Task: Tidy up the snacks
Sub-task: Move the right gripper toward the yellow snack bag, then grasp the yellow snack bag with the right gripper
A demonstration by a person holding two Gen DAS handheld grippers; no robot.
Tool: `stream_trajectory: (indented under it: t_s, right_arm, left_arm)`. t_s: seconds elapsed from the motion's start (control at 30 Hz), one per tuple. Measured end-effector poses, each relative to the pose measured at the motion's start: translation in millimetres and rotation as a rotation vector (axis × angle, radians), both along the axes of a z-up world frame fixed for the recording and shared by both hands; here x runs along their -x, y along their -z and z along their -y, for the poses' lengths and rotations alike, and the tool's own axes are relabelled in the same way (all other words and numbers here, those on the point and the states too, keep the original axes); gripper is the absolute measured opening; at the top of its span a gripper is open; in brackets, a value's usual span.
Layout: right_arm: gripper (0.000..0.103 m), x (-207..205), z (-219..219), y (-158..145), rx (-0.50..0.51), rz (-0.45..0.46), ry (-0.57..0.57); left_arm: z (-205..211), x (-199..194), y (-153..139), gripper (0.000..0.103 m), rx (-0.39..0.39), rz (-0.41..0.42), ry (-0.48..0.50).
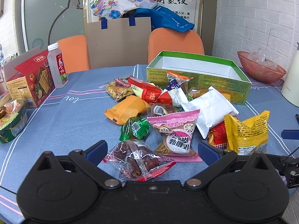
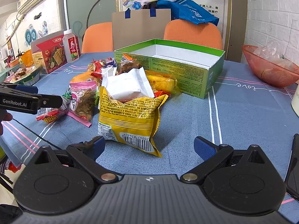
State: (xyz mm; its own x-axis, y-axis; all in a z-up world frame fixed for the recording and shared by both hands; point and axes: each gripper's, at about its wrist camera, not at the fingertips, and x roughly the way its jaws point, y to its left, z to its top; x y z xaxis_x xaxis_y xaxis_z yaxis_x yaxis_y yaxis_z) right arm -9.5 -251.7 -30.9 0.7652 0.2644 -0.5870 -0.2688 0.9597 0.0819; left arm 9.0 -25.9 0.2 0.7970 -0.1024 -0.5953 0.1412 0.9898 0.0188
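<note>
Blue cloth covers the counter (image 2: 243,115), striped in white and pink. On it my green box (image 2: 186,71) stands open and white inside, nothing in it that I can see. A heap of snacks (image 1: 168,104) lies just in front of the box, some packets touching its near wall. From that heap a yellow bag (image 2: 129,115) sits nearest my right claw (image 2: 149,146), which hangs wide, its blue pads either side of the bag's lower edge without touching it. A white pack (image 2: 127,85) leans behind the yellow bag. My left claw (image 1: 152,148) is also wide, empty, with a clear red-brown packet (image 1: 138,160) lying between its fingers and a pink bag (image 1: 175,132) just beyond.
</note>
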Motion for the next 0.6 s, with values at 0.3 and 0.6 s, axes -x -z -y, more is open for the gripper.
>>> stream_trajectory:
  t_s: [0.3,0.6]
  right_arm:
    - [0.103,-0.4,2.4,1.5,-0.015,0.007,0.015]
    - [0.103,-3.3,8.9,7.7,-0.137,0.077,-0.015]
  left_arm:
    - [1.9,-0.7,0.8,0.103,0.002,-0.005,0.006]
    - [25.1,2.1,-11.3,0.103,0.147,-0.005,0.252]
